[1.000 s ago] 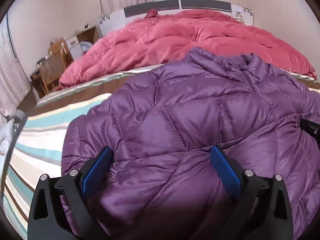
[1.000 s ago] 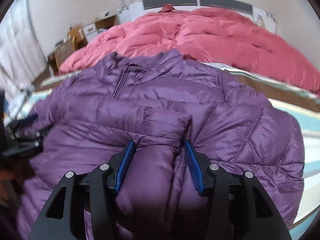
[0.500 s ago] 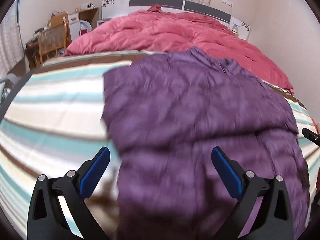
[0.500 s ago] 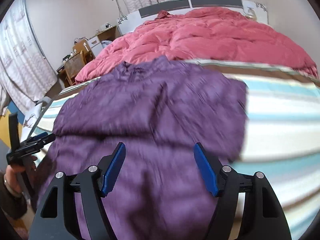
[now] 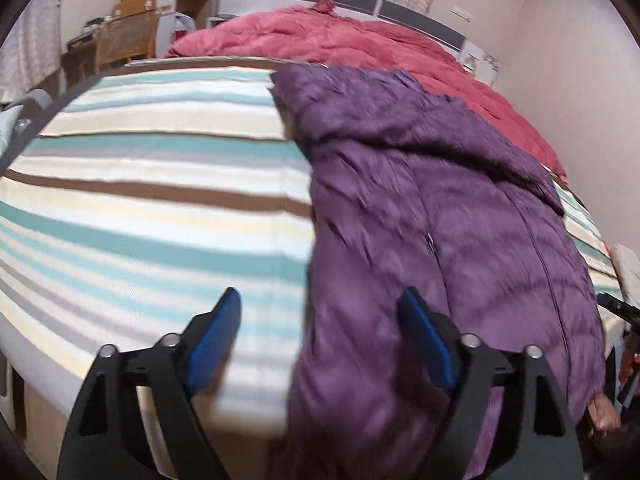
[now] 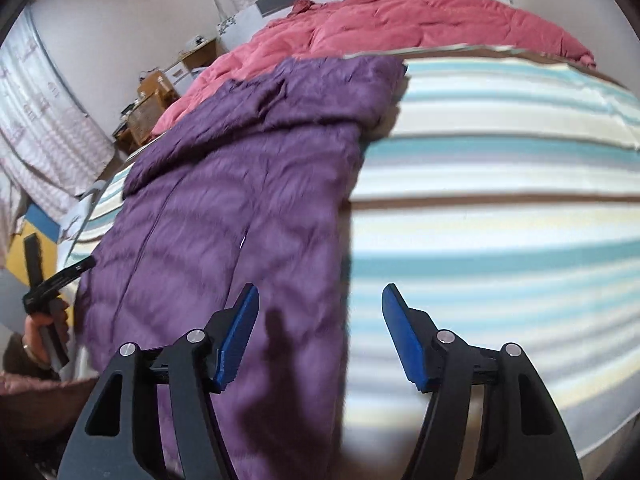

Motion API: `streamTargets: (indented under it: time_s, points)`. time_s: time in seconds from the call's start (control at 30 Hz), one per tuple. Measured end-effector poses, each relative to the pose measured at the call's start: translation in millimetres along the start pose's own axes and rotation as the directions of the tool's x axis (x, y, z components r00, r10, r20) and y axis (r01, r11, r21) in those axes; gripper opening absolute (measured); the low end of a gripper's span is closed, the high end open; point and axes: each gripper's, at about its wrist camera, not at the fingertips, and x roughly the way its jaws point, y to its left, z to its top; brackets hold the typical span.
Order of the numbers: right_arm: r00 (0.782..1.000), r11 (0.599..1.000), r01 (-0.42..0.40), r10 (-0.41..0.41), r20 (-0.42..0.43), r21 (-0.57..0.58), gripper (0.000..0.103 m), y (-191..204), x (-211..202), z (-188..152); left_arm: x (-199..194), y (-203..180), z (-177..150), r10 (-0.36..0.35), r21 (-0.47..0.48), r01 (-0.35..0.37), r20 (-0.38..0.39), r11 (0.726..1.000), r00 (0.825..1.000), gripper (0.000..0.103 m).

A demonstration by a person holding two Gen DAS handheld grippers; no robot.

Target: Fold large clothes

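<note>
- The purple puffer jacket (image 5: pixel 440 200) is no longer held: a second ago a fold of it was pinched between the pads of the right gripper (image 6: pixel 320 336), and now those jaws are spread wide with nothing between them.
- The left gripper (image 5: pixel 320 336) is likewise seen wide apart and empty, as it was throughout the last second.
- Both tools have been drawn back and outward, so the jacket, which filled each view earlier, is now found ahead and to the inner side of each tool.
- The jacket is laid as a long narrow strip on the striped bedsheet (image 5: pixel 140 200), its near end hanging over the bed edge below the left gripper, its far end close to the pink duvet (image 6: pixel 400 20).
- The sides appear to have been folded in; a lengthwise fold is judged to remain.
</note>
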Motion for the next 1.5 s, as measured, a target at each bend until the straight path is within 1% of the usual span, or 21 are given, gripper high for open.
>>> streamTargets:
  time_s: [0.1,0.2,0.23,0.27,0.33,0.43,0.57,0.73,0.8,0.87,0.9,0.93,1.0,1.07,1.1,1.27,1.4,1.47,1.5]
  points:
    - [0.999,0.999,-0.038,0.038,-0.027,-0.011,0.064,4.5,-0.4,-17.0,-5.5,-5.8,-13.9,-0.029,0.049,0.029,-0.004,0.998,1.000,0.072]
    - [0.997,0.997,-0.068,0.068,-0.026,-0.020,0.063,9.2,-2.3,-28.1,-10.8,-9.3,-18.5,-0.042,0.065,0.043,-0.005,0.997,0.999,0.067]
    - [0.996,0.996,-0.082,0.081,-0.027,-0.019,0.060,10.0,-3.5,-30.4,-12.5,-8.2,-20.5,-0.056,0.059,0.056,-0.006,0.997,0.998,0.062]
    - [0.994,0.994,-0.104,0.104,-0.030,-0.016,0.058,11.3,-4.4,-33.2,-13.4,-7.3,-21.4,-0.067,0.052,0.068,-0.009,0.996,0.998,0.060]
    - [0.991,0.992,-0.126,0.126,-0.035,-0.008,0.058,11.9,-5.4,-39.1,-17.6,-5.7,-26.6,-0.077,0.045,0.078,-0.010,0.996,0.997,0.050]
    - [0.986,0.986,-0.163,0.164,-0.032,0.017,0.058,10.9,-7.1,-43.4,-25.0,-4.9,-35.6,-0.090,0.051,0.091,-0.023,0.994,0.996,0.041]
    - [0.972,0.972,-0.226,0.229,-0.048,0.068,0.058,6.0,-10.0,-50.0,-33.5,-1.7,-47.2,-0.117,0.069,0.120,-0.044,0.990,0.992,0.039]
    - [0.950,0.954,-0.290,0.297,-0.101,0.077,0.058,6.8,-9.9,-62.8,-37.7,-2.4,-58.6,-0.147,0.083,0.154,-0.081,0.985,0.986,0.040]
    - [0.949,0.954,-0.292,0.298,-0.107,0.064,0.058,11.0,-7.9,-63.9,-36.9,-6.0,-60.5,-0.156,0.096,0.165,-0.095,0.982,0.983,0.039]
    - [0.954,0.960,-0.275,0.279,-0.112,0.044,0.043,17.7,-4.5,-62.5,-36.5,-12.2,-62.3,-0.170,0.107,0.182,-0.111,0.977,0.979,0.033]
    - [0.955,0.963,-0.267,0.270,-0.120,0.040,0.031,20.3,-2.2,-61.2,-35.9,-14.6,-62.4,-0.170,0.112,0.184,-0.119,0.977,0.978,0.021]
    - [0.952,0.960,-0.276,0.280,-0.122,0.047,0.018,20.9,-1.1,-59.4,-36.4,-18.2,-63.2,-0.179,0.119,0.194,-0.127,0.974,0.976,0.012]
    - [0.937,0.943,-0.324,0.331,-0.110,0.075,0.012,20.1,-1.0,-57.0,-42.4,-24.0,-64.0,-0.196,0.132,0.212,-0.121,0.968,0.973,0.009]
    - [0.932,0.936,-0.346,0.351,-0.092,0.070,0.010,20.2,-6.5,-54.4,-49.1,-28.0,-62.5,-0.203,0.139,0.217,-0.109,0.966,0.973,0.007]
    - [0.929,0.932,-0.355,0.360,-0.083,0.065,0.009,19.8,-9.3,-53.7,-54.6,-29.1,-61.6,-0.217,0.137,0.229,-0.097,0.964,0.971,0.006]
    - [0.903,0.903,-0.429,0.429,-0.024,0.031,0.007,18.6,-31.3,-45.9,-76.4,-27.0,-58.0,-0.271,0.105,0.275,-0.057,0.956,0.961,0.005]
    - [0.890,0.889,-0.455,0.455,-0.008,-0.039,0.007,25.3,-47.4,-40.2,-91.7,-28.0,-61.0,-0.282,0.111,0.286,-0.050,0.952,0.958,0.005]
    - [0.866,0.865,-0.500,0.501,0.007,-0.048,0.007,23.6,-58.9,-39.2,-101.6,-30.3,-63.3,-0.303,0.113,0.306,-0.047,0.945,0.952,0.005]
    - [0.848,0.847,-0.529,0.530,0.018,-0.048,0.006,22.8,-65.2,-38.5,-105.1,-30.9,-63.0,-0.312,0.111,0.316,-0.046,0.942,0.949,0.005]
